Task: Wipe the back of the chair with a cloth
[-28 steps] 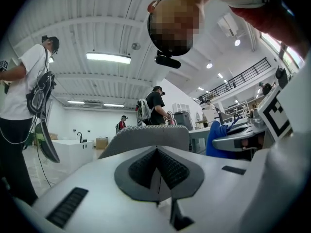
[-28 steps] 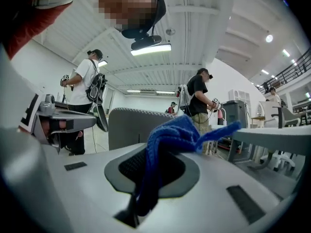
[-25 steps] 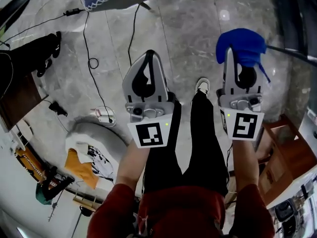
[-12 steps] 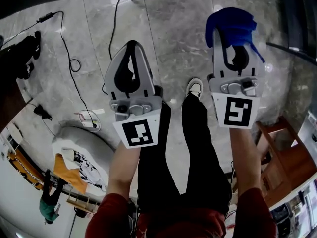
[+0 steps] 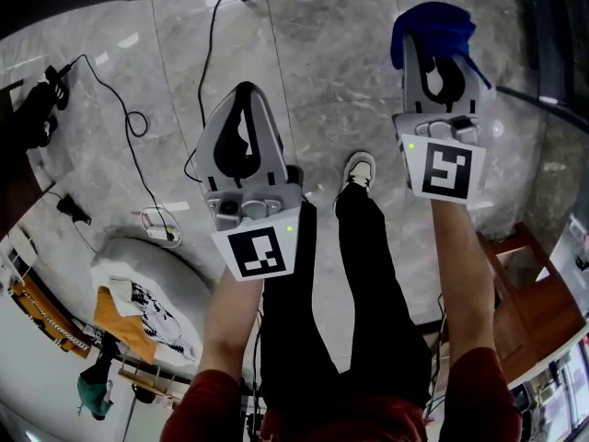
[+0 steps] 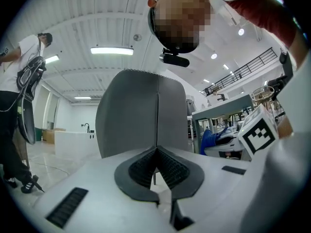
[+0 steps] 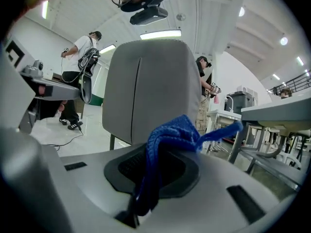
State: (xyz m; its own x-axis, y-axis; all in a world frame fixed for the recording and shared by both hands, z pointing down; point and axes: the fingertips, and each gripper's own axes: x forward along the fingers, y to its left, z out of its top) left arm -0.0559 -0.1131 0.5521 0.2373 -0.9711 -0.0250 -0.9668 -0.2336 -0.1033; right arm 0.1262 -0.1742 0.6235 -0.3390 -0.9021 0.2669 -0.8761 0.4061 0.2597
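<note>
Right gripper (image 5: 434, 52) is clamping the crumpled blue knitted cloth (image 5: 433, 21) and has been reaching further forward since a second ago. Left gripper (image 5: 244, 101) is riding closed and empty. What looks like the brown wooden chair (image 5: 526, 288) is sitting lower right, well apart from the cloth, so wiping is likely still pending.

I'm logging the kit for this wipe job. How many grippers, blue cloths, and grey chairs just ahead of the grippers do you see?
Grippers: 2 (left gripper, right gripper)
Blue cloth: 1, held by the right gripper
Grey chair: 1
Total: 4
</note>
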